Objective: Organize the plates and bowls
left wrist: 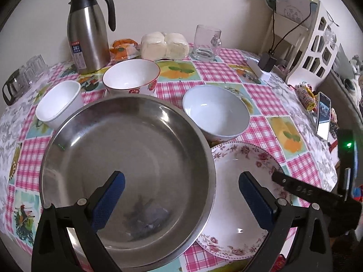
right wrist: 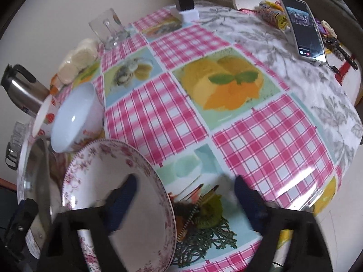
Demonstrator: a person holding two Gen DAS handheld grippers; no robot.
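A large steel basin [left wrist: 127, 170] sits at the table's near edge, overlapping a floral plate [left wrist: 245, 195]. Behind stand a pale blue bowl [left wrist: 215, 111], a red-rimmed bowl [left wrist: 131, 76] and a white square bowl [left wrist: 59, 104]. My left gripper [left wrist: 181, 195] is open, straddling the basin's right rim, one finger over the basin, the other over the plate. My right gripper [right wrist: 185, 195] is open, straddling the floral plate's [right wrist: 118, 195] right rim; its finger also shows in the left wrist view [left wrist: 301, 189]. The blue bowl [right wrist: 74, 117] and basin [right wrist: 40, 176] lie left.
A steel thermos [left wrist: 89, 31], wrapped buns [left wrist: 164, 45], a glass mug [left wrist: 206, 44], upturned glasses [left wrist: 25, 74], a charger [left wrist: 267, 64] and a white rack [left wrist: 313, 43] line the back. A phone [right wrist: 304, 25] and snacks [right wrist: 272, 13] lie on the right of the checked tablecloth [right wrist: 226, 124].
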